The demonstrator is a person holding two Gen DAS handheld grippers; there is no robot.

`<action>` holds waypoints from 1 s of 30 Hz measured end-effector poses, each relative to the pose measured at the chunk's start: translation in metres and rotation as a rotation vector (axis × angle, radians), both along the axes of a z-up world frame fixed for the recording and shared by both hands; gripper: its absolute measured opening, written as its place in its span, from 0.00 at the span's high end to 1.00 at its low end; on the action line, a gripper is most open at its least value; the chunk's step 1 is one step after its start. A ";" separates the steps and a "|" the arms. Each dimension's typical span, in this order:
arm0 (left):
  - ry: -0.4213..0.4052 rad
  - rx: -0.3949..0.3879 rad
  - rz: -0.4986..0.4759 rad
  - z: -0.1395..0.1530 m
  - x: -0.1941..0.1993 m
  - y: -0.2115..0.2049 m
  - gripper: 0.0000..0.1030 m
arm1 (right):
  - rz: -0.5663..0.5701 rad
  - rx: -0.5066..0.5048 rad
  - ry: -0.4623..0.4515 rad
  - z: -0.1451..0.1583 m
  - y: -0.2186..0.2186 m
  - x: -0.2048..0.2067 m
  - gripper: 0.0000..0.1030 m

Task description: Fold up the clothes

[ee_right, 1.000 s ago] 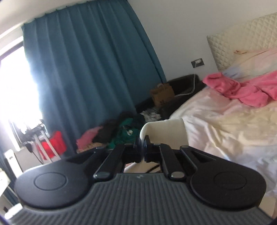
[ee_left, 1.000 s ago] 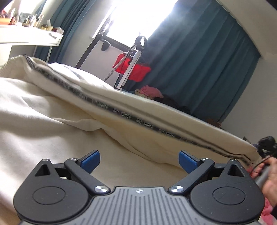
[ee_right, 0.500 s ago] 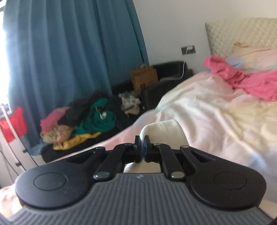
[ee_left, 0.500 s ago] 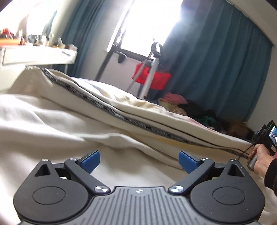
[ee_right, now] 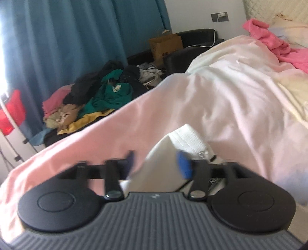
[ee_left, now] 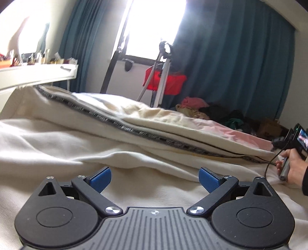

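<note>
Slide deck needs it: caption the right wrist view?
Right gripper opening around the cream ribbed garment cuff on the pale pink bedsheet.

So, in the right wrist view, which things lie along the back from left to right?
Red bag → clothes pile → cardboard box → wall socket → pink blanket.

Cream garment (ee_left: 57, 138): matt ribbed cloth; curtain (ee_right: 57, 38): matt fabric.
</note>
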State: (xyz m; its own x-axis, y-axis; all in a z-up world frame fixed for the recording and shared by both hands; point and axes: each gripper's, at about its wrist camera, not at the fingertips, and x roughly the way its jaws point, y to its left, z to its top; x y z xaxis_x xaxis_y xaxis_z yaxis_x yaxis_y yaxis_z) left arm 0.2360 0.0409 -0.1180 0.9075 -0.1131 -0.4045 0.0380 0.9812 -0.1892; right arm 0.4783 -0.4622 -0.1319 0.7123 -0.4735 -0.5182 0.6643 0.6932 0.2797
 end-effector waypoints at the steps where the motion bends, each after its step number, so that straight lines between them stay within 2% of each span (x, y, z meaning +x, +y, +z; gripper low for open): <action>1: -0.001 -0.001 -0.006 0.002 -0.002 -0.001 0.04 | 0.005 -0.002 -0.007 0.006 0.002 -0.008 0.21; 5: -0.010 -0.024 -0.010 0.014 -0.020 -0.005 0.04 | 0.060 -0.027 -0.013 0.038 0.023 -0.055 0.21; 7: -0.029 -0.028 -0.016 0.021 -0.032 -0.009 0.04 | 0.099 -0.071 0.018 0.053 0.036 -0.080 0.21; 10: -0.080 0.027 -0.023 0.022 -0.055 -0.019 0.03 | 0.191 -0.133 0.015 0.072 0.060 -0.126 0.21; 14: -0.089 0.077 -0.044 0.024 -0.078 -0.034 0.03 | 0.307 -0.197 -0.014 0.094 0.096 -0.189 0.21; 16: -0.112 0.106 -0.061 0.029 -0.090 -0.039 0.03 | 0.345 -0.180 -0.043 0.102 0.112 -0.222 0.21; 20: -0.141 0.148 -0.070 0.039 -0.116 -0.043 0.03 | 0.385 -0.077 -0.096 0.111 0.139 -0.280 0.21; 23: -0.135 0.171 -0.059 0.043 -0.134 -0.042 0.02 | 0.446 -0.083 -0.147 0.111 0.164 -0.319 0.21; 25: -0.118 0.172 -0.044 0.042 -0.141 -0.040 0.02 | 0.483 -0.103 -0.169 0.109 0.180 -0.336 0.21; 30: -0.059 0.180 0.026 0.040 -0.134 -0.032 0.02 | 0.570 -0.145 -0.154 0.112 0.207 -0.341 0.21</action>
